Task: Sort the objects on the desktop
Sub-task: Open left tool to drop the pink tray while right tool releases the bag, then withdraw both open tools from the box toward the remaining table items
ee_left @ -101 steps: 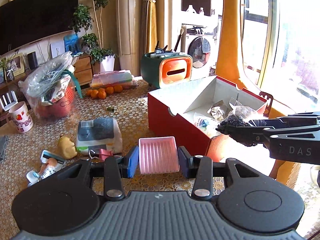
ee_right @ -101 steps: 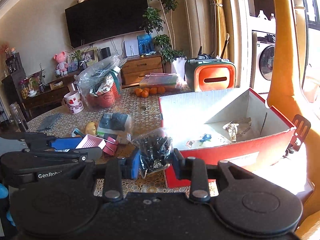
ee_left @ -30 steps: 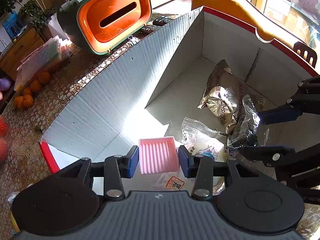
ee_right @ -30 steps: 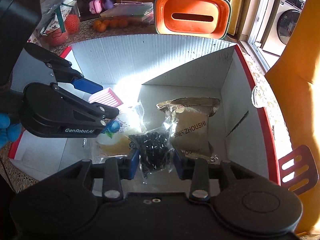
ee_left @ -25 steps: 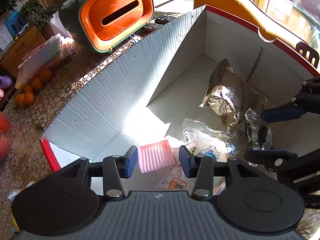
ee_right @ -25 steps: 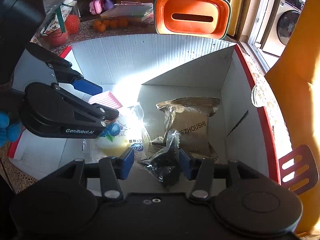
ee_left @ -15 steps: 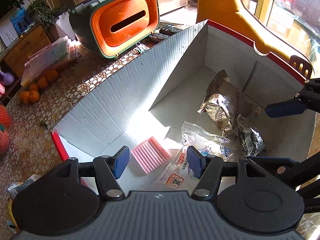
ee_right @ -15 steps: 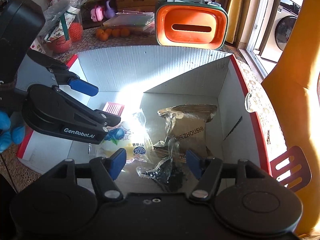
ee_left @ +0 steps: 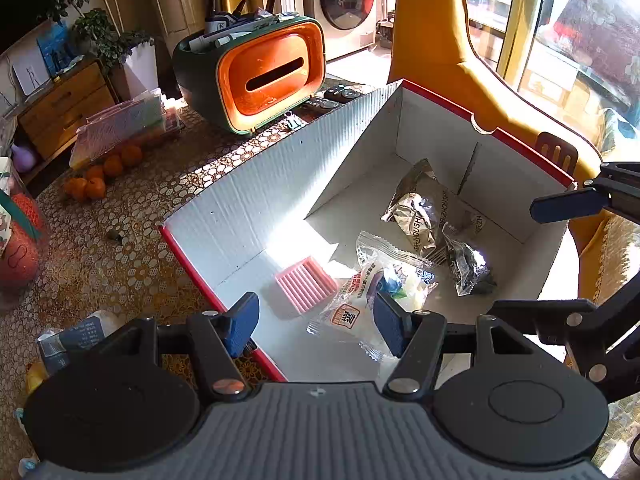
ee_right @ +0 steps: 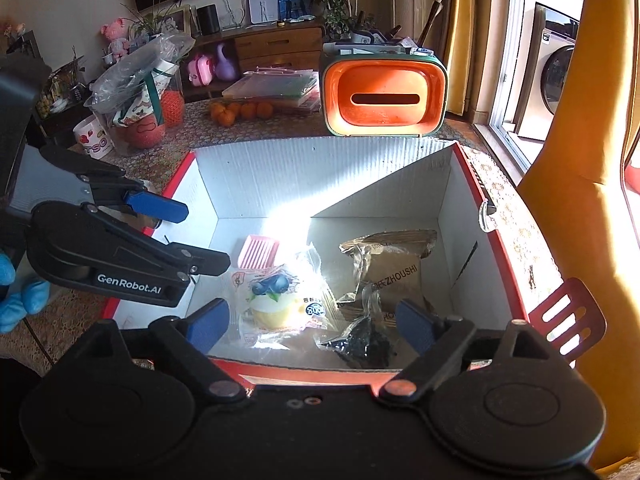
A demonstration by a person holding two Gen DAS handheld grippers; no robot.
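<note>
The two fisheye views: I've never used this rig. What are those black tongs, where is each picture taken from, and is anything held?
No robot here: a person holds one set of tongs in each hand, with a camera on each looking along its fingers. The left tongs fill the bottom of their own view; the right tongs fill theirs. Both look down into a red box on a patterned table. Inside lie a pink ridged tray, a clear snack packet, a brown foil pouch and a small bag of dark bits. Nothing is held: the left tongs stand open, and the right jaws are opening and empty.
</note>
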